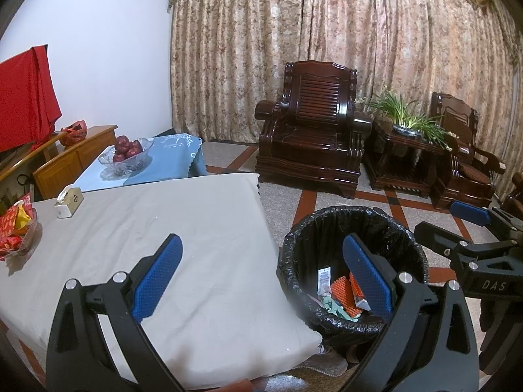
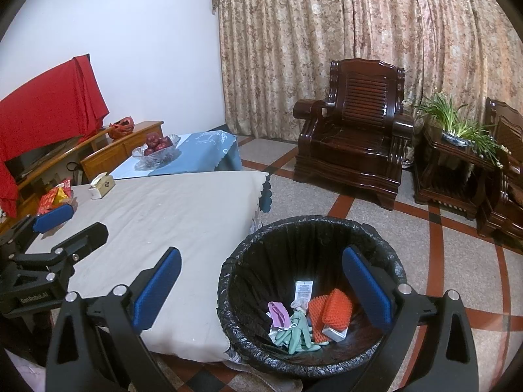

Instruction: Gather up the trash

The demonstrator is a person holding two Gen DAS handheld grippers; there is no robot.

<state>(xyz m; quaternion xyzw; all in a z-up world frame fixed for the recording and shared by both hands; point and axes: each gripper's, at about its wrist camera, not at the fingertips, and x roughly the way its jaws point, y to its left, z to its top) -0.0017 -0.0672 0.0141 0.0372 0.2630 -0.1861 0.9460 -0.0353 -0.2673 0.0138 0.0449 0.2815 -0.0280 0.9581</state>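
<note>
A bin with a black liner (image 1: 327, 225) (image 2: 261, 238) stands on the floor beside the white-clothed table (image 1: 170, 235) (image 2: 170, 215). Inside lie an orange mesh piece (image 2: 330, 310), a green glove (image 2: 294, 333), a pink scrap (image 2: 278, 313) and a white label (image 2: 304, 289). My left gripper (image 1: 261, 277) is open and empty, straddling the table edge and the bin rim. My right gripper (image 2: 261, 287) is open and empty above the bin. Each gripper also shows in the other's view, the right (image 1: 457, 232) and the left (image 2: 65, 225).
On the table stand a tissue box (image 1: 68, 201) (image 2: 102, 186) and a dish of red snack packets (image 1: 14, 232) (image 2: 55, 197). A glass bowl of apples (image 1: 126, 153) sits on a blue-clothed table behind. Dark wooden armchairs (image 1: 310, 140) and a potted plant (image 1: 405, 121) stand across the tiled floor.
</note>
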